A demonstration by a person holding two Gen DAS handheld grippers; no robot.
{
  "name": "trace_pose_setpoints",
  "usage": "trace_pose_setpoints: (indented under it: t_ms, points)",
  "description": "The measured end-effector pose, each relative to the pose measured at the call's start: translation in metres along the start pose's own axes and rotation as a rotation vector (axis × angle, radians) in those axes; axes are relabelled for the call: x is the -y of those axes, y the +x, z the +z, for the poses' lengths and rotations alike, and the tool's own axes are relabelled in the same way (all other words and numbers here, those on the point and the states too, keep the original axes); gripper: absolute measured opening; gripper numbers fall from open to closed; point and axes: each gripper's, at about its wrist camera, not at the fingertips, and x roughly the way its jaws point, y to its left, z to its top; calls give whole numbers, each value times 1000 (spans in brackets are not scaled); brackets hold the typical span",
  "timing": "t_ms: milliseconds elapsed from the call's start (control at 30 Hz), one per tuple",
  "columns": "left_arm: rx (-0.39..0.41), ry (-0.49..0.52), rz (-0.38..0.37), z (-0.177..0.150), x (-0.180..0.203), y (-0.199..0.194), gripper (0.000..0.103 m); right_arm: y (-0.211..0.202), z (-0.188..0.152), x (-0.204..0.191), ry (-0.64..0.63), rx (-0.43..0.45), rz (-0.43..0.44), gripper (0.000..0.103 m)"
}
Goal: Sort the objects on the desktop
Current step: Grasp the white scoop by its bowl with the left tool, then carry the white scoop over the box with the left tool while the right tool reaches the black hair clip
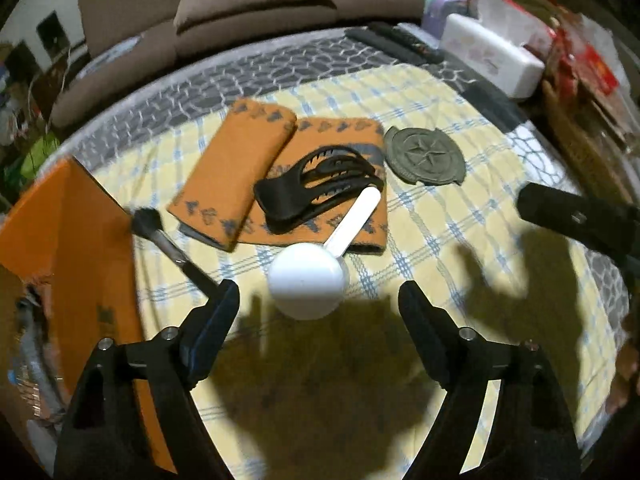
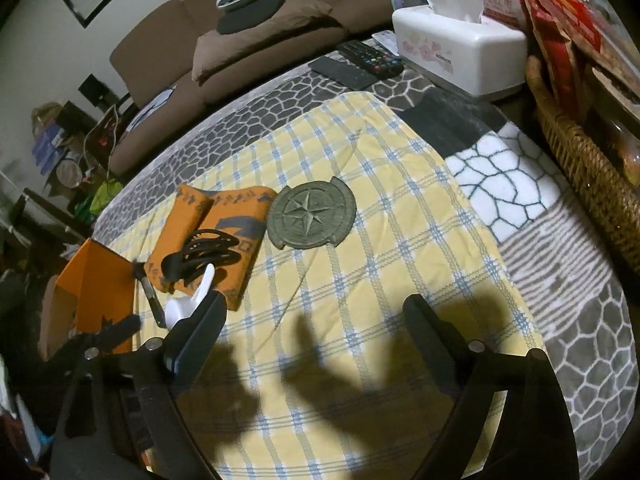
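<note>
The white scoop (image 1: 308, 280) lies on the yellow checked cloth (image 1: 420, 232), with its round bowl toward the left gripper (image 1: 319, 300) and its flat handle running away and to the right, so that the handle's end rests on the orange folded cloth (image 1: 320, 184) beside the black hair clip (image 1: 316, 184). The long axis of the scoop therefore goes obliquely away from the tool, not across the jaws. The bowl sits just ahead of the two fingertips and between their lines, a little nearer to the left finger; nothing touches it yet, and the jaws stand open with nothing between them. The left hand is clearly the nearer one. In the right wrist view the right gripper (image 2: 316, 308) is also open and empty, over bare checked cloth, and the scoop is seen only at its left finger, well to the side. I judge that the left gripper needs to go a little forward and down to close over the bowl. A makeup brush (image 1: 168, 240) lies left of the scoop, beside the orange box (image 1: 72, 240), and a round star plate (image 1: 426, 154) lies farther away on the right.
</note>
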Motion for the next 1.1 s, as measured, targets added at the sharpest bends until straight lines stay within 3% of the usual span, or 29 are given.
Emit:
trace_pose_setpoints:
  t_ms: [100, 333, 400, 467, 600, 900, 1100]
  points:
    - [-14, -33, 1, 0, -4, 14, 66, 2, 1, 2, -1, -3, -1, 90]
    - [-22, -95, -29, -4, -15, 33, 63, 5, -1, 1, 0, -11, -2, 87]
    - [-6, -97, -18, -3, -15, 33, 50, 5, -1, -1, 1, -10, 1, 87]
    - [2, -102, -18, -2, -17, 33, 45, 6, -1, -2, -2, -9, 3, 87]
    - [13, -118, -44, -2, -24, 29, 45, 8, 0, -9, -11, -7, 8, 86]
    - [111, -129, -117, -15, -36, -47, 45, 17, 1, -34, -21, -12, 72, 80]
    - [182, -133, -109, -32, -56, -108, 45, 26, 3, -54, -53, -12, 114, 77]
